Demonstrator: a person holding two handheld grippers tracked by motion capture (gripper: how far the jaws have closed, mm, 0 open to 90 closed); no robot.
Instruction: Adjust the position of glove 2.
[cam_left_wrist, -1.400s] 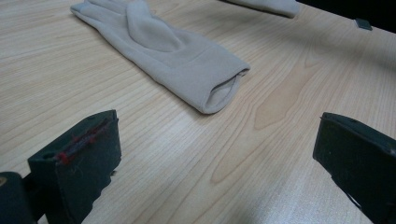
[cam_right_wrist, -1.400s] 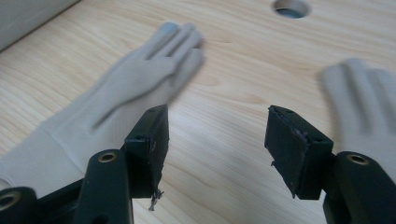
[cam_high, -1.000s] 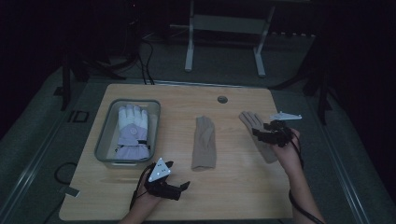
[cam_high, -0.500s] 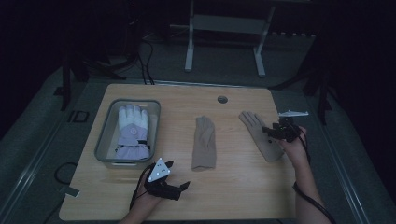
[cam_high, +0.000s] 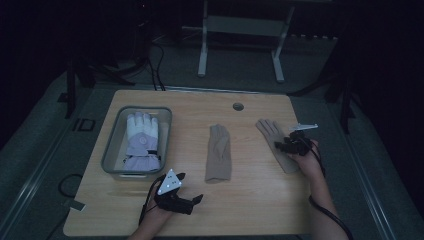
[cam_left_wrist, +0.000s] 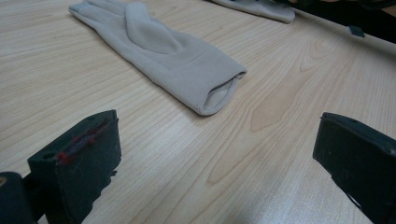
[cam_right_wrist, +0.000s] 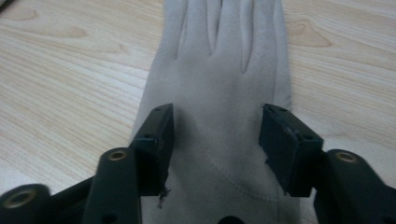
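Observation:
Two beige gloves lie flat on the wooden table (cam_high: 260, 200). One glove (cam_high: 219, 159) is in the middle, and in the left gripper view it (cam_left_wrist: 168, 56) lies ahead with its cuff toward me. My left gripper (cam_high: 191, 187) rests near the front edge, open and empty (cam_left_wrist: 219, 158). The other beige glove (cam_high: 271, 131) lies at the right. My right gripper (cam_high: 281, 146) is low over its palm. In the right gripper view its jaws (cam_right_wrist: 215, 135) have just been closing and straddle the glove's (cam_right_wrist: 224, 60) palm, with the cloth lying flat between them, not pinched.
A grey bin (cam_high: 111, 145) at the left holds a white and lavender glove (cam_high: 141, 137). A round cable hole (cam_high: 238, 106) sits near the table's far edge. A metal stand (cam_high: 240, 30) is on the floor beyond. The right glove's cuff (cam_left_wrist: 261, 7) lies far off in the left gripper view.
The right gripper has come down onto the right beige glove and its jaws stand narrower. The left gripper and the other gloves have not moved.

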